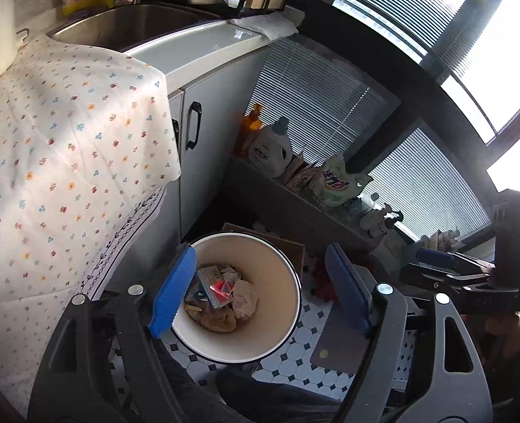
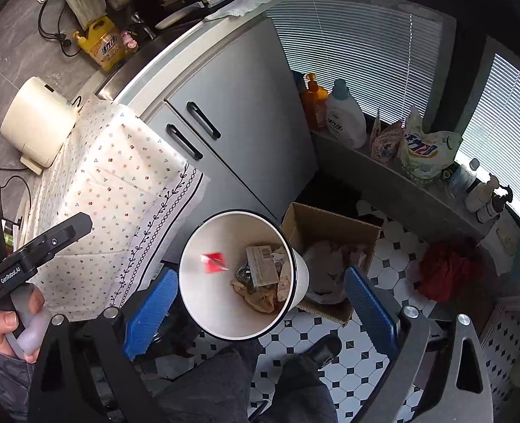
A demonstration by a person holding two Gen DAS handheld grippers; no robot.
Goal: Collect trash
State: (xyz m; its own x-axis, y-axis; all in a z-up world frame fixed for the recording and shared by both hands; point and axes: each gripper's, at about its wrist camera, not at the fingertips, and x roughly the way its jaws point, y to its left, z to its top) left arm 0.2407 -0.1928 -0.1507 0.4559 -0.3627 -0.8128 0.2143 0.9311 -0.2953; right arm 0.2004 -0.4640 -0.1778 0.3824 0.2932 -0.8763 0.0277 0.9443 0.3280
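White-walled and dark-rimmed, the bin (image 1: pixel 288 275) stands on the tiled floor (image 2: pixel 393 257) against the cabinet's corner, and we hold both the left gripper (image 1: pixel 260 289) and right gripper (image 2: pixel 260 306) wide and empty above its mouth, apparently because the red-and-clear wrapper (image 2: pixel 213 262) is dropping in.

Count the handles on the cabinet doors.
2. Both black handles show in the right wrist view, side by side on the grey cabinet: the upper handle and the lower handle. Cloth may hide others.
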